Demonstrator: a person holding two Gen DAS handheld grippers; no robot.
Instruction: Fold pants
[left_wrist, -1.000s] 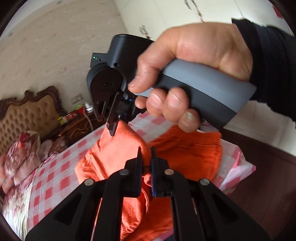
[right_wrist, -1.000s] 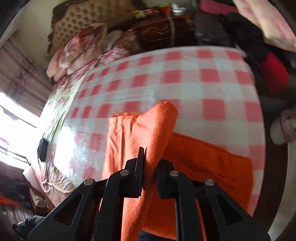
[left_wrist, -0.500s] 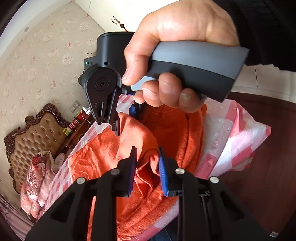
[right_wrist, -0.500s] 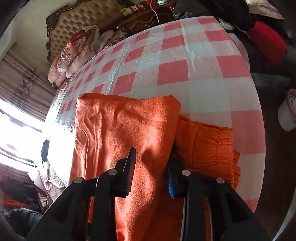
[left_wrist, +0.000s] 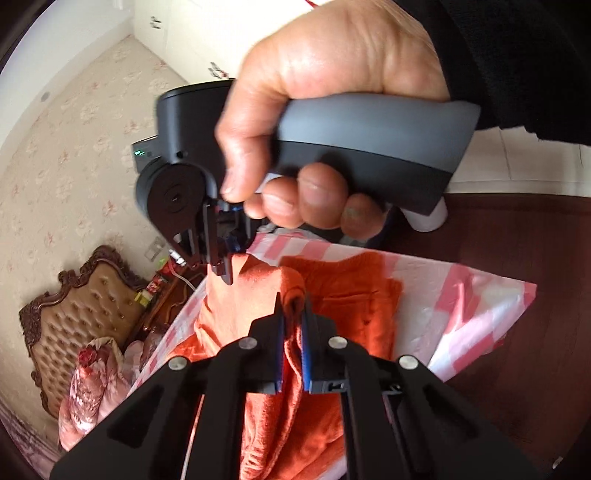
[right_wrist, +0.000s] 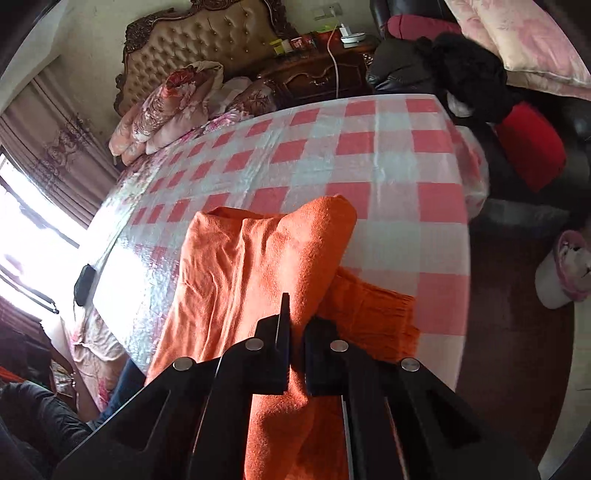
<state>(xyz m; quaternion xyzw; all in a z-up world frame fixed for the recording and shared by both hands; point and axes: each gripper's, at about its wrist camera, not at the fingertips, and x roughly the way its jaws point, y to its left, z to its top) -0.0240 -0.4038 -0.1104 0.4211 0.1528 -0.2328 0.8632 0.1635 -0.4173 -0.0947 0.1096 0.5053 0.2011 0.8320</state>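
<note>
Orange fleece, thick and soft, is what both tools have hold of: the pants (right_wrist: 258, 266) lie on the checked surface (right_wrist: 406, 155) ahead of the right tongs (right_wrist: 293, 321), with one layer lifted off a flatter layer that stays on the cloth to their right. Those right tongs are pressed together on the raised fold, pinching it close to the tips so the fabric drapes away forward and down. The left tongs (left_wrist: 291, 314) are likewise nipped tight on a bunched edge of the pants, and just beyond them the other tool and the right hand (left_wrist: 332, 110) gripping its handle fill the upper view. Holding two points of one edge close together and high probably keeps the upper layer taut and free of the lower one, so it can be carried over as a single flap. Judging by the doubled cloth, a fold is under way rather than finished.
</note>
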